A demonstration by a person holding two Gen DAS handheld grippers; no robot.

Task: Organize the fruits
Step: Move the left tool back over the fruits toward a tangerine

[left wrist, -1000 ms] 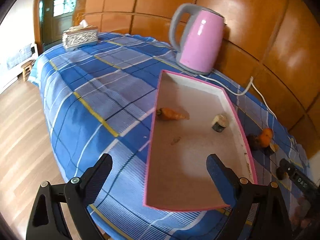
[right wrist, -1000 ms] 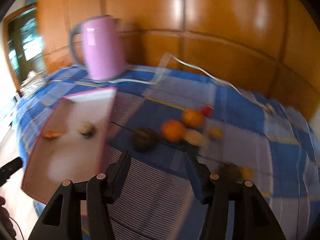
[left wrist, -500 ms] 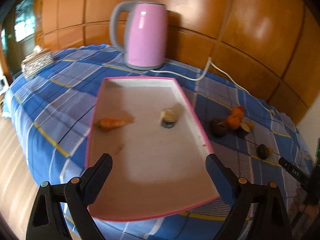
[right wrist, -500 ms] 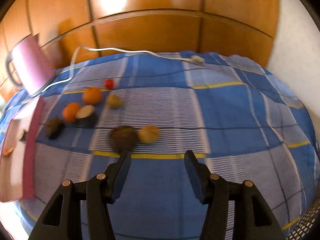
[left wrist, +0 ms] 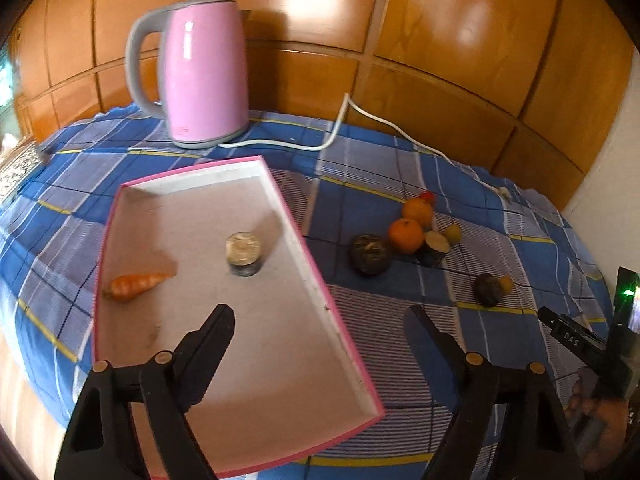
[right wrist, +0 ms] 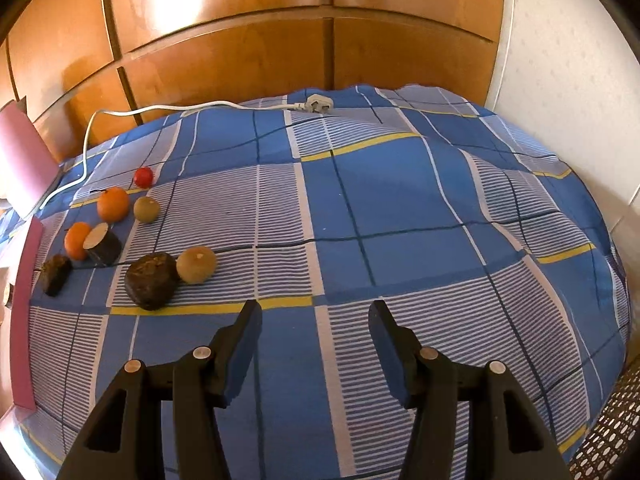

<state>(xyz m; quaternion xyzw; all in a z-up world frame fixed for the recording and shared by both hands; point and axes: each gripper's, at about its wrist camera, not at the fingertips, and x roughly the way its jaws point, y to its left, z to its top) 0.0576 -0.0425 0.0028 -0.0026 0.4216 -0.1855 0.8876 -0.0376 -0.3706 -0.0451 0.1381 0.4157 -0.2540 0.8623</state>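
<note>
Progress: early stage, by judgement. Shallow rectangular pink-edged tray with a pale floor [left wrist: 320,280] lying on the blue checked cloth with yellow and white lines [right wrist: 400,208], holding only two pieces: a small orange carrot-shaped piece [left wrist: 134,285] near its left wall and a short dark cylinder with a pale cut top [left wrist: 244,254] towards the middle. Rest of the tray floor bare.

Remaining: eight pieces outside the tray, loose on the cloth in a cluster to its right. Noted in the right wrist view: two round orange fruits [right wrist: 113,203] [right wrist: 77,239], a small red ball-shaped fruit [right wrist: 143,176], two dull yellow-green round fruits [right wrist: 146,209] [right wrist: 196,265], a dark cylinder with a pale cut face [right wrist: 102,242], a large rough dark brown lump [right wrist: 151,280] and a smaller dark brown piece [right wrist: 55,273] nearest the tray edge. None touching the tray (kinds of the dark pieces not determinable).

Also present: tall glossy pink electric kettle with a grey handle [left wrist: 200,68] behind the tray, its white cord [right wrist: 160,110] trailing along the cloth.

Left gripper [left wrist: 320,320]: jaws wide but closing, nothing between them; poised over the tray's right rim.

Right gripper [right wrist: 316,320]: jaws moderately apart, empty, over bare cloth, with the large dark lump just beyond and left of the left fingertip. No contact seen.
</note>
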